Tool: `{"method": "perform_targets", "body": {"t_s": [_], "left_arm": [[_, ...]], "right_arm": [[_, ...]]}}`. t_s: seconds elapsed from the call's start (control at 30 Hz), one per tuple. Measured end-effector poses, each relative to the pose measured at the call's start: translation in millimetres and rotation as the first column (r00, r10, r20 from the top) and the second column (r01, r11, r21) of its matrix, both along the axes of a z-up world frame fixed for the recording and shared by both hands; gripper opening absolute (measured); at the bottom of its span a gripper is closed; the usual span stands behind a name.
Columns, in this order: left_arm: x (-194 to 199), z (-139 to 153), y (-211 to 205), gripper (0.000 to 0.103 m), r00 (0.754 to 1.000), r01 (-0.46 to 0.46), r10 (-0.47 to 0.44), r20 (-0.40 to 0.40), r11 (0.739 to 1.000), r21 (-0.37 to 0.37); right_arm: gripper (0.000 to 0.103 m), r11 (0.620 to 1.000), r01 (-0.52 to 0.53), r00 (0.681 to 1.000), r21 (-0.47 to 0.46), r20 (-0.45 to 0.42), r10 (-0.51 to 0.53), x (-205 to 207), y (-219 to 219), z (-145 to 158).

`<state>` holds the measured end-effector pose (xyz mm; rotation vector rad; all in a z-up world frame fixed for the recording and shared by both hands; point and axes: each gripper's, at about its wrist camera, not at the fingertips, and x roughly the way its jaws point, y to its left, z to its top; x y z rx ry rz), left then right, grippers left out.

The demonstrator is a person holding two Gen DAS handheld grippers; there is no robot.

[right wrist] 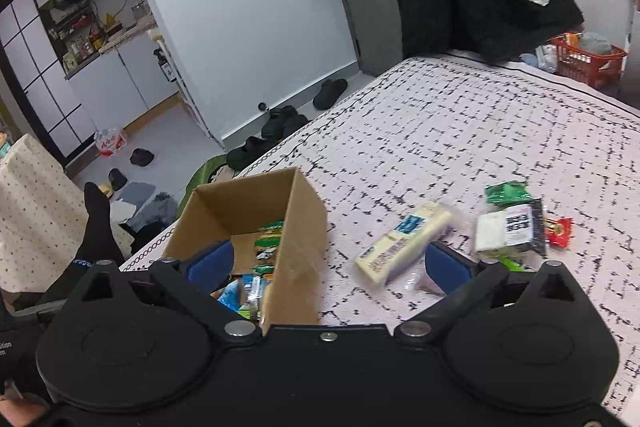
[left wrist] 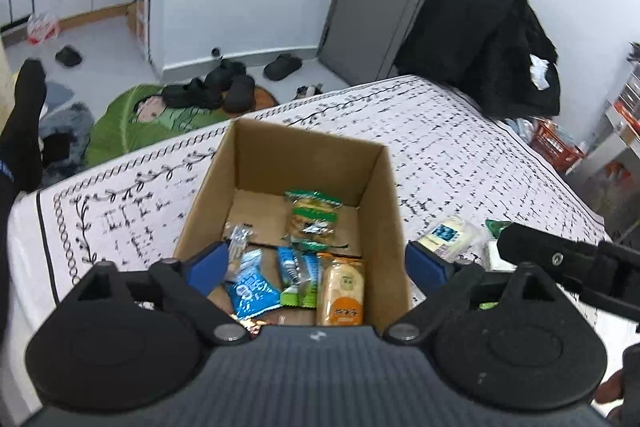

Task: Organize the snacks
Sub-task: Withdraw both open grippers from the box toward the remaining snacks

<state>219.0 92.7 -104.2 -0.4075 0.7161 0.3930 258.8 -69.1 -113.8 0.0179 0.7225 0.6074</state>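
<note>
An open cardboard box [left wrist: 304, 163] stands on the patterned tablecloth [left wrist: 460, 147]. Inside lie a green cracker pack [left wrist: 312, 219], a blue packet [left wrist: 250, 287], an orange packet [left wrist: 342, 291] and other small packs. My left gripper [left wrist: 318, 259] hangs open above the box, nothing between its fingers. My right gripper [right wrist: 330, 263] is open too, over the right wall of the box [right wrist: 304, 239], holding nothing. To its right on the cloth lie a white-and-yellow packet [right wrist: 400, 243], a white-and-black packet [right wrist: 508, 227], a green packet [right wrist: 506, 191] and a small red packet [right wrist: 558, 231].
A black jacket [left wrist: 480, 39] drapes over a chair at the table's far side. An orange basket [right wrist: 586, 61] sits beyond it. Black shoes [left wrist: 224, 87] lie on the floor past the far table edge. A leg in a black sock [left wrist: 24, 123] is at the left.
</note>
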Motion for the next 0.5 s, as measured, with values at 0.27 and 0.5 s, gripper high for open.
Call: {"method": "perform_targets", "body": {"t_s": [0.27,0.5], "left_arm": [[4,6,-20,0.103,0.998,0.062,-0.061,-0.013,0.997,0.036],[8,12,-38,0.103,0.994,0.108,-0.107,-0.013,0.992,0.059]], "right_arm": [[0.103,0.999,0.020,1.000,-0.029,0.013,-0.020,2,-22,0],[0.103,0.999,0.039,0.999,-0.036,0.025,-0.038,8,-46,-2]]}}
